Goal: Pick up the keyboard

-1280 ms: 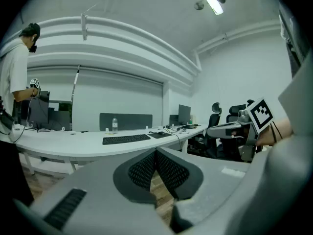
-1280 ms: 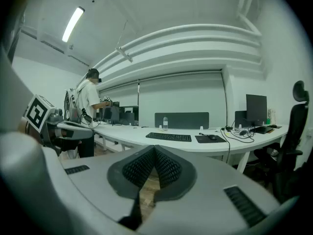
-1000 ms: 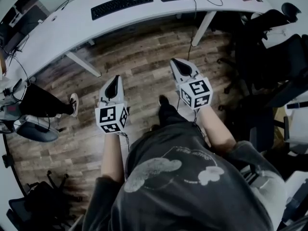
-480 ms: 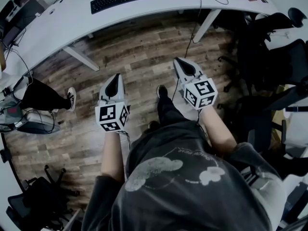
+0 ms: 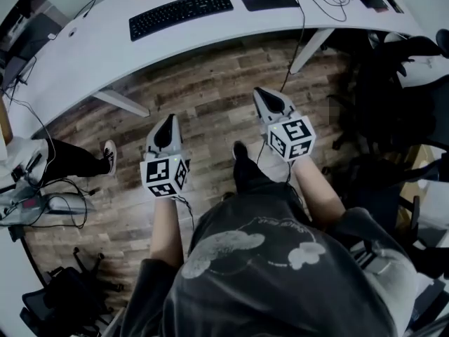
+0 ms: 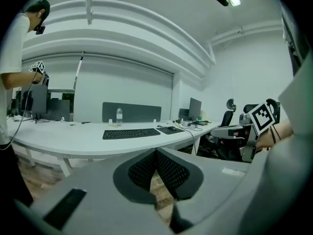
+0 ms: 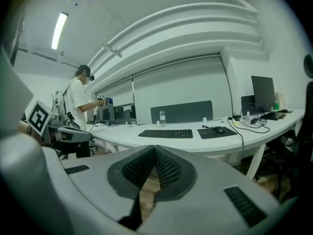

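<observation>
You reach both bare forearms (image 5: 163, 223) forward, side by side. Your left gripper (image 5: 168, 121) and right gripper (image 5: 260, 93) have their jaws pressed together (nothing between either pair), pointing ahead and slightly down.

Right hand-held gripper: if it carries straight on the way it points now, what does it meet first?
The right hand-held gripper, shut and empty, would probably meet the front edge of the desk, just below the keyboard. Only open floor lies between, though depth is hard to judge.
</observation>
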{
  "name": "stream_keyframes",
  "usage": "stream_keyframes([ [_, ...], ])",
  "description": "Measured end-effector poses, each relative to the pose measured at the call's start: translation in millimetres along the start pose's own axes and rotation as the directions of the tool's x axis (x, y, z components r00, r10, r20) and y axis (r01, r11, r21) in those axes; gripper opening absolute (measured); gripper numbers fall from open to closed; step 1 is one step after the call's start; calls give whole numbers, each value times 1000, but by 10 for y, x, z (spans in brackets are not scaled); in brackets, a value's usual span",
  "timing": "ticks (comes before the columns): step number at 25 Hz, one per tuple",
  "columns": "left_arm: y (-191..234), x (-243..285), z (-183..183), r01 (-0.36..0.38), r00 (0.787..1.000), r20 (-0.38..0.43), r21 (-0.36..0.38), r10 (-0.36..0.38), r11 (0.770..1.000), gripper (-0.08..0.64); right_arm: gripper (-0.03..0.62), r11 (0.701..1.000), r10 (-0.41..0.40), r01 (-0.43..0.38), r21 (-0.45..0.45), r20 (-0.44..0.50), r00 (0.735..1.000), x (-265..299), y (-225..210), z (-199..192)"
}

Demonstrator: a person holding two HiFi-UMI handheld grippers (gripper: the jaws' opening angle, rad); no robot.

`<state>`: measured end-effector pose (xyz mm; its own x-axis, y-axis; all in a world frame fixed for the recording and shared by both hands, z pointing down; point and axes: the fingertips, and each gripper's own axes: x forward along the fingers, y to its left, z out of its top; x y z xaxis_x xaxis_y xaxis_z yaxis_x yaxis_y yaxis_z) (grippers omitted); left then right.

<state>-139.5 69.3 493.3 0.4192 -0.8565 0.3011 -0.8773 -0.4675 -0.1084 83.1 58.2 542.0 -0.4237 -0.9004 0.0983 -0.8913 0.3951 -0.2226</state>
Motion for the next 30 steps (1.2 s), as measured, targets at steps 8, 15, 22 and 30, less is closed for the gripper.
stream_keyframes([
  [8,140,764,366,-30,1000,-1,23,30,999,2,-9,999,34,-34,-13,23,999,693,-634,421],
  [15,246,1370,698,-75,997,24,45,74,996,2,-9,996,84,-84,-16,18,996,1209,-1097,589],
  [22,277,1641,782,-80,997,6,53,80,995,2,-9,991,132,-132,1,2,991,1571,-1267,648],
  [30,477,1809,746,-92,996,-5,50,92,995,2,-9,988,152,-151,27,-24,988,1872,-1252,526],
])
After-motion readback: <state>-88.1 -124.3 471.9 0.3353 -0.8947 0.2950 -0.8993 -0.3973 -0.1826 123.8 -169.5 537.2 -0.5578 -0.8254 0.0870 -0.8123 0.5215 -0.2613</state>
